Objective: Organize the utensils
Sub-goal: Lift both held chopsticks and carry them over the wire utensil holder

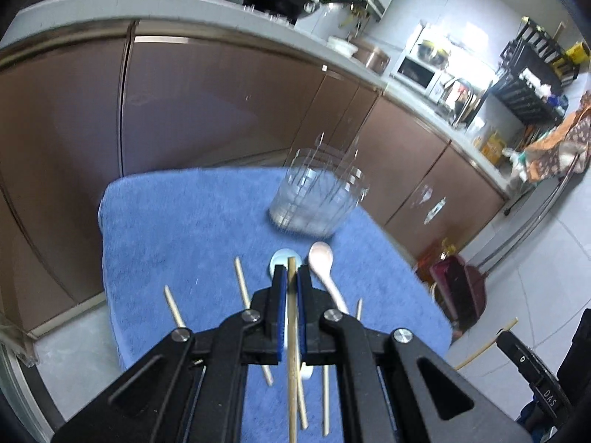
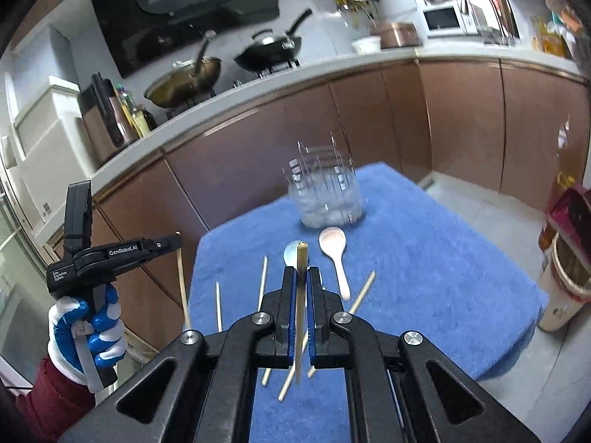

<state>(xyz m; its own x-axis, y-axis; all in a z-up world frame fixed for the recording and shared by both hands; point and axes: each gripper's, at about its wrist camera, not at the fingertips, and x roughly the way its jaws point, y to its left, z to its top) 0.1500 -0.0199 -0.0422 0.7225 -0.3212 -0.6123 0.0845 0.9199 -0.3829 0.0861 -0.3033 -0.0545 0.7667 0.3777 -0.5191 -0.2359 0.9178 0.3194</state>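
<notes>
Each claw pinches one chopstick. The left claw (image 1: 290, 280) has its blue pads pressed on a chopstick (image 1: 293, 332) that runs straight up the frame's middle, and the right claw (image 2: 302, 284) grips its own chopstick (image 2: 301, 295) the same way, tip poking out past the fingers.

These sticks look light, stiff and smooth — apt to pivot or slide in a narrow pinch, so a hold near mid-length, as here, seems safest. The pink spoon (image 2: 334, 254) at centre frame probably wants a grip on its thin handle, not the bowl. A pale spoon (image 2: 291, 253) lies just left of it, partly hidden behind the claw. Loose sticks (image 2: 263, 277) lie scattered low on the blue towel (image 2: 424, 258).

The clear holder (image 2: 325, 199) stands upright toward the far end of the surface, well apart from the utensils; it looks light and tippable, so a stick dropped in at a slant could nudge it.

Room is open above the towel — though its edges fall away close on the left and right, and a dropped stick could roll off.
</notes>
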